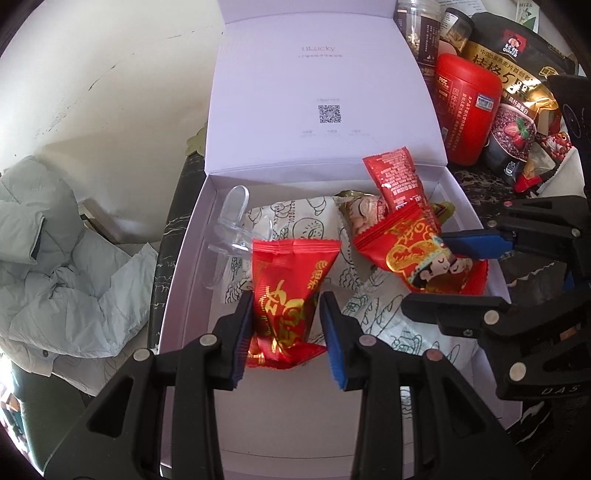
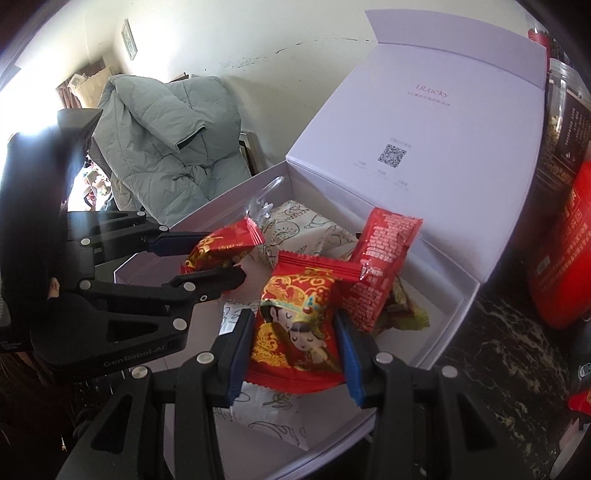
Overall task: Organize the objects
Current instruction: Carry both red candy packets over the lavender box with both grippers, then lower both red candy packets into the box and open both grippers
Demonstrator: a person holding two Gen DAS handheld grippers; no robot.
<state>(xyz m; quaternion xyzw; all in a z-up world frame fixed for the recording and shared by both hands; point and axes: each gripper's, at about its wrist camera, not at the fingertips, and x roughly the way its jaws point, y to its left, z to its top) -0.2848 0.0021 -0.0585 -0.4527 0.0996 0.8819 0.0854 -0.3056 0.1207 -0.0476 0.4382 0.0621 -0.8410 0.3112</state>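
An open white gift box [image 1: 192,236] [image 2: 450,299] stands on a dark marble table, its lid upright behind. My left gripper [image 1: 286,306] [image 2: 218,258] is shut on a red and gold snack packet [image 1: 284,291] [image 2: 221,247] and holds it over the box's front left. My right gripper [image 2: 295,328] [image 1: 424,266] is shut on a red packet with cartoon figures [image 2: 299,328] [image 1: 417,251], over the box's right side. Inside lie white patterned packets [image 1: 295,221], another red packet [image 1: 399,177] [image 2: 380,266] leaning on the back wall, and a clear plastic piece [image 1: 232,210].
Right of the box stand a red canister [image 1: 465,110] [image 2: 565,251], clear jars [image 1: 417,33], and a black and gold oat bag [image 1: 517,74] with small packets by it. A grey puffy jacket [image 1: 55,258] [image 2: 166,147] lies on a seat to the left, before a white wall.
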